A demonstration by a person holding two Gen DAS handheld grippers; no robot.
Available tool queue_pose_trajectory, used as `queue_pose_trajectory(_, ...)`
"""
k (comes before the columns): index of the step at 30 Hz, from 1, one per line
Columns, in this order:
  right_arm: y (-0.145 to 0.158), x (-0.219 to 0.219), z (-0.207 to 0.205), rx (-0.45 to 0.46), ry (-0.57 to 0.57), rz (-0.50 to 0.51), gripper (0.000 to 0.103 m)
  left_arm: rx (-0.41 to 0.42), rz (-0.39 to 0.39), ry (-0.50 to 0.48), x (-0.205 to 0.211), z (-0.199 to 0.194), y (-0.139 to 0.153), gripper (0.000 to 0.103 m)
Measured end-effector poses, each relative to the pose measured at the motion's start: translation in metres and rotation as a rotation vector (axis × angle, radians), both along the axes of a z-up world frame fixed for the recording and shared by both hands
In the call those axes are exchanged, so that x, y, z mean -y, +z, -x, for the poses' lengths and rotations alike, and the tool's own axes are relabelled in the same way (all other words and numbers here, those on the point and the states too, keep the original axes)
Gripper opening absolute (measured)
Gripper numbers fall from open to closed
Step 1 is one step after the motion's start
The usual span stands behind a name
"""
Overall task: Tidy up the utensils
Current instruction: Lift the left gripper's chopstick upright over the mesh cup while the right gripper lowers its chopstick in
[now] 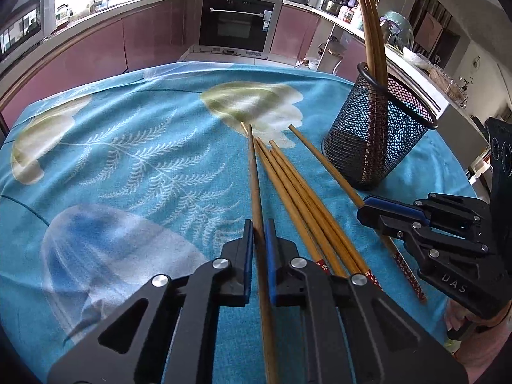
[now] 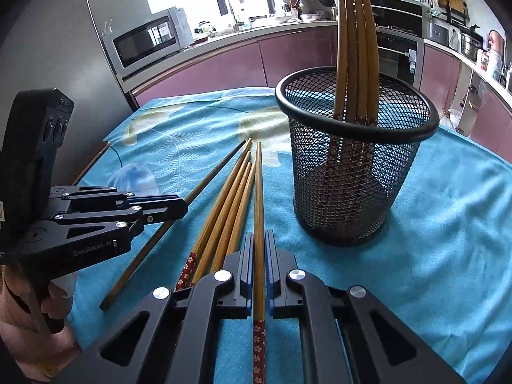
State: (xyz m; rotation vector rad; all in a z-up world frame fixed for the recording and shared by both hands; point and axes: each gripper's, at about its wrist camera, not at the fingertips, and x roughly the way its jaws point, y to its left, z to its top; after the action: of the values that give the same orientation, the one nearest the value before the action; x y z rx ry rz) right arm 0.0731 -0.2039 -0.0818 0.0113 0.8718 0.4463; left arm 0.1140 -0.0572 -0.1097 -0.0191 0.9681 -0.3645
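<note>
Desk [image 2: 448,240] under blue leaf-print cloth. Black mesh holder [image 2: 352,176] upright, ahead and right of the right fingers, four chopsticks [image 2: 355,48] standing in it. Loose bundle of chopsticks [image 1: 297,198] flat between the two grippers. Left gripper [image 1: 257,224] fingers clenched on one plain chopstick [image 1: 256,176]. Right gripper [image 2: 258,235] fingers clenched on one flower-ended chopstick [image 2: 258,192]
</note>
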Motion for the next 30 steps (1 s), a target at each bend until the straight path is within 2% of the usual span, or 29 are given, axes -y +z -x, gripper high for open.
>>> queue_pose_trajectory(7,0.021,0.008,0.014,0.049,0.045,-0.083,0.006,0.019,0.057,-0.017,-0.012,0.011,0.015,0.008)
queue_pose_trajectory(16,0.054,0.023,0.032,0.148,0.045,-0.157,0.006,0.094,0.138,-0.065,-0.018,0.029,0.054,0.008)
queue_pose_trajectory(23,0.084,0.037,0.043,0.246,0.024,-0.177,0.006,0.177,0.22,-0.124,-0.019,0.046,0.094,0.008)
queue_pose_trajectory(30,0.104,0.045,0.043,0.304,0.017,-0.183,0.006,0.253,0.268,-0.159,-0.016,0.052,0.129,0.008)
